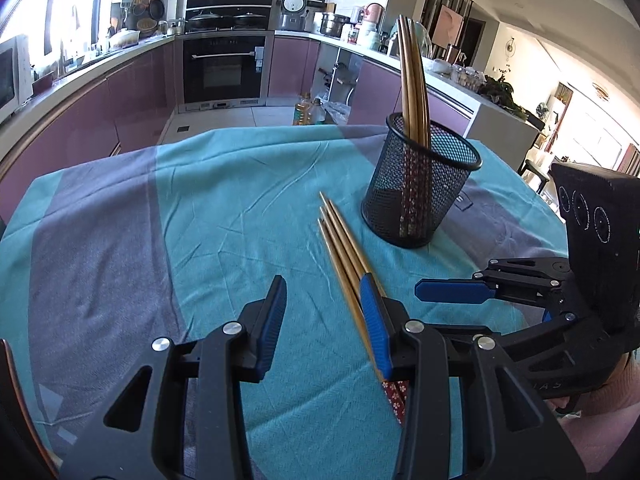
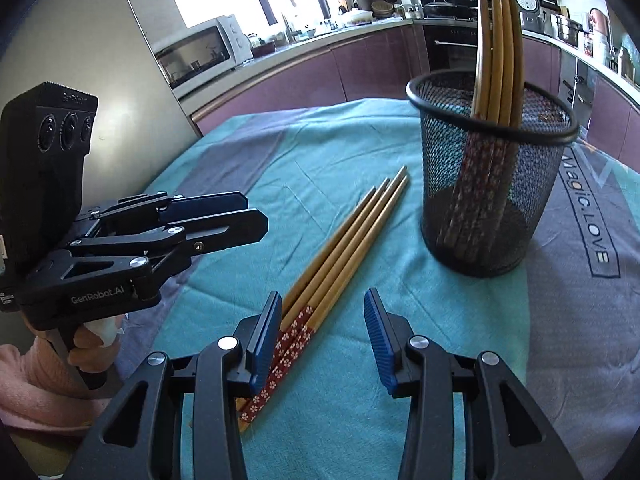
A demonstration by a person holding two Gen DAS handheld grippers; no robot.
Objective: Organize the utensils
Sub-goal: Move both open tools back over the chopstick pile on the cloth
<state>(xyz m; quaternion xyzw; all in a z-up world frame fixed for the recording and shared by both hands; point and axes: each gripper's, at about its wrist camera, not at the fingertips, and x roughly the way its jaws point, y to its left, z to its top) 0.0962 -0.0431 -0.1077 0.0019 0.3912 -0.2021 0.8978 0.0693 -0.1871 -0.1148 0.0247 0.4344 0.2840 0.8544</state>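
Note:
Several loose chopsticks (image 1: 344,240) with gold shafts and red flowered ends lie in a bundle on the tablecloth, in front of a black mesh cup (image 1: 416,196). More chopsticks (image 1: 414,80) stand upright in that cup. My left gripper (image 1: 324,320) is open just above the bundle, which runs along the inside of its right finger, and the pads do not press on it. My right gripper (image 2: 320,340) is open over the flowered ends of the loose chopsticks (image 2: 352,232), which pass by its left finger. The mesh cup (image 2: 492,184) stands to the upper right in the right wrist view.
A teal and grey tablecloth (image 1: 200,200) covers the round table. The two grippers are close side by side: the right gripper (image 1: 440,286) shows in the left wrist view, the left gripper (image 2: 248,216) in the right wrist view, held by a hand in a pink sleeve (image 2: 44,380). Kitchen counters, an oven (image 1: 224,68) and oil bottles (image 1: 306,110) lie beyond the table.

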